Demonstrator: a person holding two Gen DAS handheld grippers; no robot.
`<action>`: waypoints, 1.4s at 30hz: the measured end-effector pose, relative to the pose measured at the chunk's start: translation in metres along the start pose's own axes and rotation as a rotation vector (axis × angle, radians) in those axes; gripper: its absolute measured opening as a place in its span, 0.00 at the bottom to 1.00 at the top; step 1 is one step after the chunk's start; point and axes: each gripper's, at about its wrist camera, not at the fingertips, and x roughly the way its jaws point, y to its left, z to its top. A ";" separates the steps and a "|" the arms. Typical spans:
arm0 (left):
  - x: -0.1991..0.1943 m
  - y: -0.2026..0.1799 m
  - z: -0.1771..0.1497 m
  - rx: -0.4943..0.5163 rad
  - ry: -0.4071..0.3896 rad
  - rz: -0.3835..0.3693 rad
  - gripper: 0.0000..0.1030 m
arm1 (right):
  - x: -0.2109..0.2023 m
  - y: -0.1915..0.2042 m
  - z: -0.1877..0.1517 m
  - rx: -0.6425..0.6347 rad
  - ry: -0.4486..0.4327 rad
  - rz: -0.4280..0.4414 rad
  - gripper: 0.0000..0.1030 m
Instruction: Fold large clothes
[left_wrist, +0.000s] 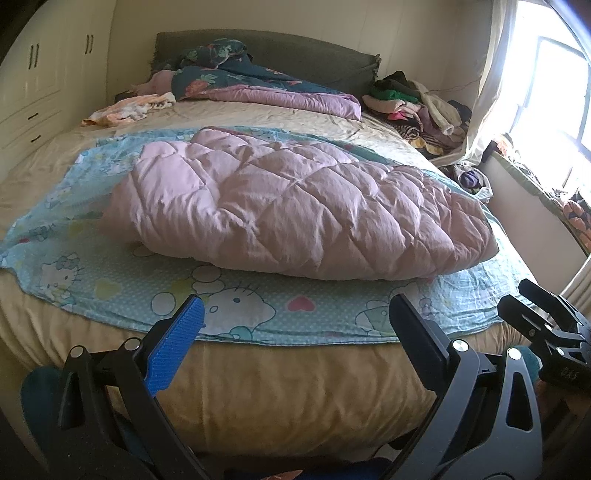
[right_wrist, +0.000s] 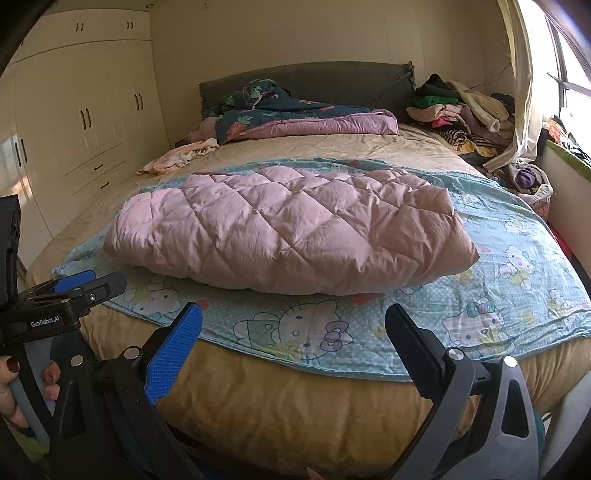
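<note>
The left gripper (left_wrist: 295, 325) and right gripper (right_wrist: 293, 328) hover level at the near edge of the bed (left_wrist: 288, 391), both spread wide and empty. One folded pink quilt (right_wrist: 288, 236) lies on one blue cartoon sheet (right_wrist: 509, 258) mid-bed, just beyond them.

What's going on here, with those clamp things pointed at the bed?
A person is standing at the foot of the bed with a two-finger gripper in each hand, set to fold bedding. Both the left gripper and the right gripper are open and holding nothing, short of the mattress edge. A pink quilted blanket lies bunched in a thick roll on top of a blue cartoon-cat sheet, which is spread flat. Loose clothes are heaped by the window.
</note>
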 end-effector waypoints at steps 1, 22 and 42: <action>0.000 0.000 0.000 0.001 -0.002 0.003 0.91 | 0.000 0.000 0.000 0.000 0.000 0.001 0.96; -0.003 0.003 0.000 0.001 -0.005 0.015 0.91 | -0.003 0.001 0.001 0.000 -0.005 -0.003 0.96; -0.007 0.003 0.001 0.005 -0.012 0.034 0.91 | -0.005 0.003 0.003 -0.004 -0.010 -0.006 0.96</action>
